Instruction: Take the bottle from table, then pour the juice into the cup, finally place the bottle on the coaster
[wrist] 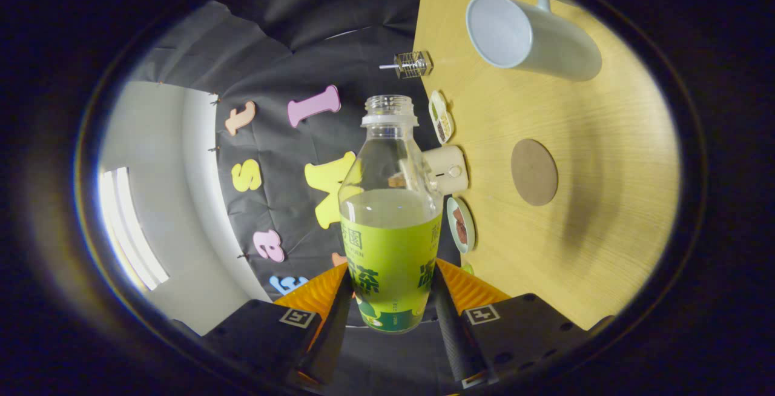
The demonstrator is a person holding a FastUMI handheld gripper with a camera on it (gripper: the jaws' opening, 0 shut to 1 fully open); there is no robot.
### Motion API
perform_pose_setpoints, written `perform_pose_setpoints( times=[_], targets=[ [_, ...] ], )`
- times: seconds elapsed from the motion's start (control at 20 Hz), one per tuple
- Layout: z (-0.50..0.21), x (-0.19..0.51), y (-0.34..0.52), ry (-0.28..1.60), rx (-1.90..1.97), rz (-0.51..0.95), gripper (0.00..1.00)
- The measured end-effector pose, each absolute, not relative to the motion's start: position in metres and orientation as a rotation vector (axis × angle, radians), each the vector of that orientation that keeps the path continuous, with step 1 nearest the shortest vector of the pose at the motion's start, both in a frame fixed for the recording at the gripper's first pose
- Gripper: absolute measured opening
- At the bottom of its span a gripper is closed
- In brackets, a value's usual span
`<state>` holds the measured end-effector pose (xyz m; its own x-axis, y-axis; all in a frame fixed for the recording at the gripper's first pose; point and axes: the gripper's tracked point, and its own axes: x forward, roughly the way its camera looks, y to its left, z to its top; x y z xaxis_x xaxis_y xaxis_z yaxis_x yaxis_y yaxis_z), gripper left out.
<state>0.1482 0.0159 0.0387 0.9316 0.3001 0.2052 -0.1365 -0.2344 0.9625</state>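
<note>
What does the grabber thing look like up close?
The gripper has two fingers with ridged pads facing each other. Behind each finger sits a chunky black block, and each block carries a small square black-and-white marker tag. The right block has little round holes in it.

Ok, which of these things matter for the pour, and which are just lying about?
Job:
bottle, clamped between the gripper jaws, cap off
cup
coaster

Lying about:
two small dishes
cream container
clear box
</note>
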Motion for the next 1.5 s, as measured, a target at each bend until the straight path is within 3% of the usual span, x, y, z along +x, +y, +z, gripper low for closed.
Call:
perform_pose_setpoints(
  times=[1.5],
  targets=[
    [0.062,0.144,-0.025,0.007,2.021,0.439,0.74]
  ],
)
